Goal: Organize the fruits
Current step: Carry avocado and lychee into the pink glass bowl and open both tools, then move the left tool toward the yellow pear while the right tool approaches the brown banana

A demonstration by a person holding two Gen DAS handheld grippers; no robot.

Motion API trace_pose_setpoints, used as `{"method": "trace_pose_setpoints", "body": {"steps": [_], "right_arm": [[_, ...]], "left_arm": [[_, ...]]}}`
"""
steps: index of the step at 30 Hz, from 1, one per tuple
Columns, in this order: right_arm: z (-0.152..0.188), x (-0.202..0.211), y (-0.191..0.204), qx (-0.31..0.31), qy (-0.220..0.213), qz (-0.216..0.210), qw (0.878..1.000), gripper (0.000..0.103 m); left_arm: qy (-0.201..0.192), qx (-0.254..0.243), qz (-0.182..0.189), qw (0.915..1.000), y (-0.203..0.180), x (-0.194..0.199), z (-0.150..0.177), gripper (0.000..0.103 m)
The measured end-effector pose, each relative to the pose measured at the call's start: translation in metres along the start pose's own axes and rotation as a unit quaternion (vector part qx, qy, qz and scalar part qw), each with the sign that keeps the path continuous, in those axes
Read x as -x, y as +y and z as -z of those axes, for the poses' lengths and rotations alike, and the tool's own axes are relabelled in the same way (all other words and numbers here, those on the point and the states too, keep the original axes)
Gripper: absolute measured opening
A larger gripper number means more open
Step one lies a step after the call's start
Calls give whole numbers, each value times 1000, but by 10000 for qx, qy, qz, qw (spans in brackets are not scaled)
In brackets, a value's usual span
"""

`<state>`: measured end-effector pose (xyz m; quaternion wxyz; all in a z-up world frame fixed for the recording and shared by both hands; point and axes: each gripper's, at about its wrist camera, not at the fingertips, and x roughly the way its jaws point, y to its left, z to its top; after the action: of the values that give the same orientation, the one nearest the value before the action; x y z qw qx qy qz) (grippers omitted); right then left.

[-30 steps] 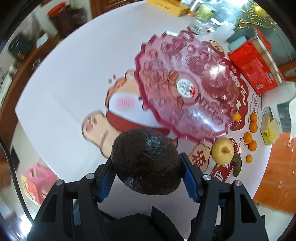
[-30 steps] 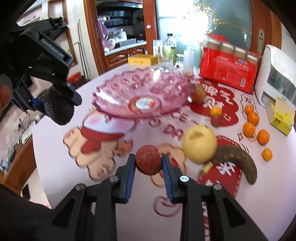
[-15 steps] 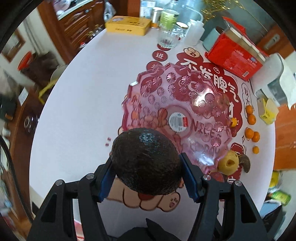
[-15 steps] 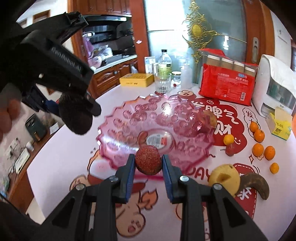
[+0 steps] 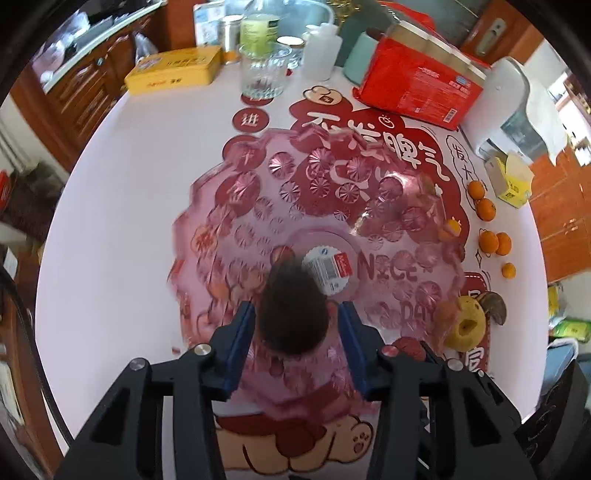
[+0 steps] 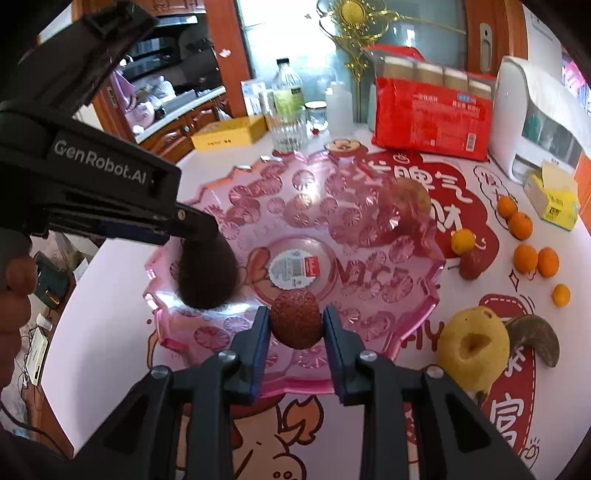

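Cabinets: dark reddish wood [image 6: 177, 136], left rear
Door: wood-framed glass [image 6: 424, 22], gold ornament [image 6: 354, 22]
Light: bright daylight through glass
Floor: orange tile [image 5: 565, 236]

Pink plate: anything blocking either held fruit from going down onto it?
Nothing visible. The pink plate is bare except its centre sticker. The avocado sits between the closing left gripper jaws; the lychee in the right gripper is over the near rim.

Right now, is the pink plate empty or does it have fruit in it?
It looks nearly empty: the pink plate shows its label on a bare middle. A dark avocado hangs blurred over its left side; whether it has landed, cannot tell.
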<state>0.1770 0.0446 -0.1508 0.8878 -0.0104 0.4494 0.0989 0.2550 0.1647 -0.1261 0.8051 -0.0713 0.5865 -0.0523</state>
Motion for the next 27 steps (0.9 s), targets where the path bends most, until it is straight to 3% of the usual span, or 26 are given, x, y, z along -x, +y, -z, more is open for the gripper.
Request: {"method": "trace_pose_setpoints", "body": {"steps": [9, 17, 27], "right_arm": [[-4, -7, 2, -70, 110, 33, 9999, 31], [-2, 3, 1, -252, -2, 100, 9996, 50], [13, 37, -18, -660, -140, 279, 9973, 53]], "left_arm": [[207, -41, 98, 9997, 7, -12, -2, 44], [319, -79, 3, 9995, 11, -9, 18, 46], [118, -399, 162, 9990, -4, 16, 47, 64]]}}
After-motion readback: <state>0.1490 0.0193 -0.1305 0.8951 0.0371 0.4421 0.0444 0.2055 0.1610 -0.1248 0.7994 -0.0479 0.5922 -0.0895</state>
